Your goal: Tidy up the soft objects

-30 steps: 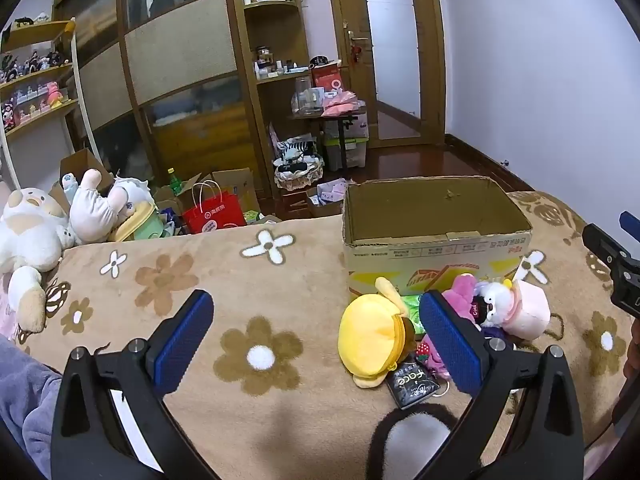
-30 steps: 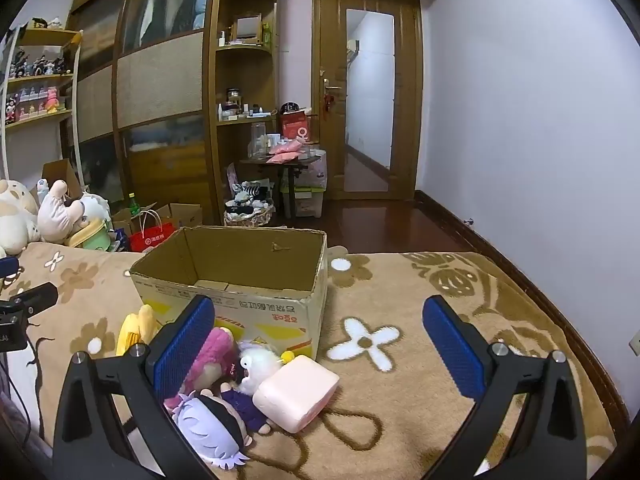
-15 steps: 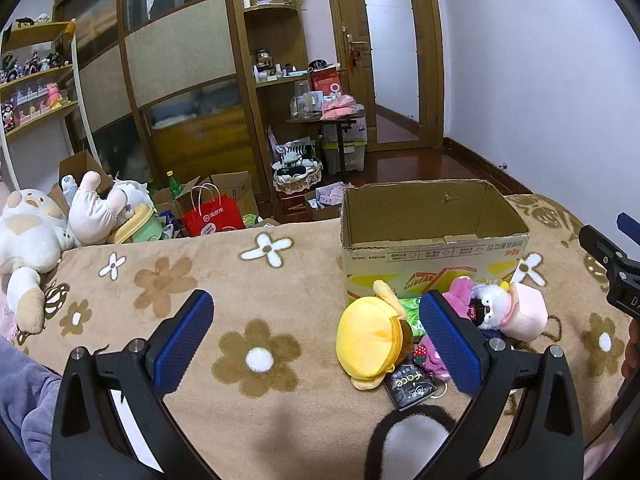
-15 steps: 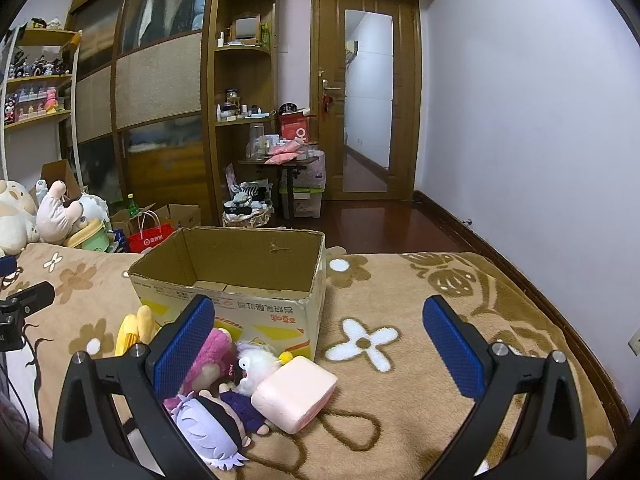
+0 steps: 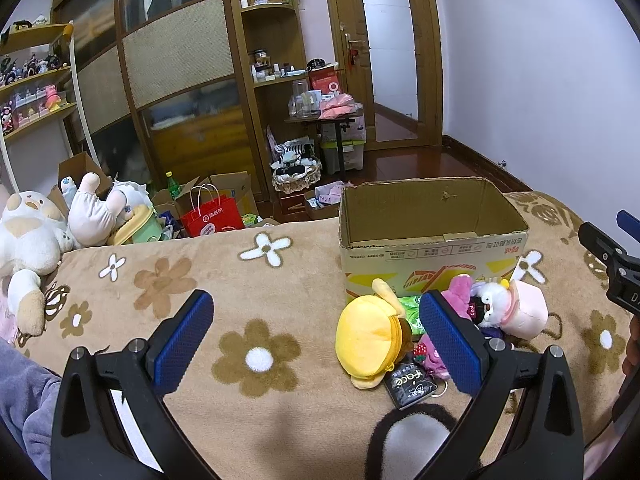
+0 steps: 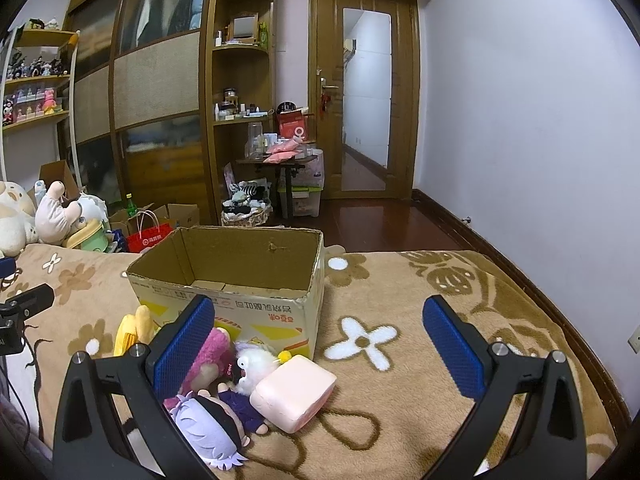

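Both grippers are spread wide and carry nothing: my left gripper [image 5: 316,340] hangs over the flowered blanket [image 5: 168,280] with its right pad just beside the toys, and my right gripper [image 6: 320,344] hovers above the same heap, seen from the other side.

All the soft toys I can see lie in one cluster on the blanket, right against the near wall of the cardboard box [image 6: 240,280]. Among them are a yellow plush [image 5: 368,336], a pink plush [image 6: 210,354], a white fluffy doll [image 6: 256,364], a pale pink cube-shaped cushion [image 6: 294,386] and a purple-haired doll [image 6: 208,436] lying face up nearest my right gripper. A small black packet [image 5: 408,388] and a green wrapper [image 5: 412,308] sit tucked in with them.

As far as I can see into it, the box holds nothing; its near floor is hidden by the wall. So I judge the task hardly begun: no toy has gone in, and every piece in the heap is left to lift over the rim.

Further out, big white plush animals [image 5: 32,236] lie at the bed's far left edge, and a red paper bag [image 5: 212,220] stands on the floor beyond.
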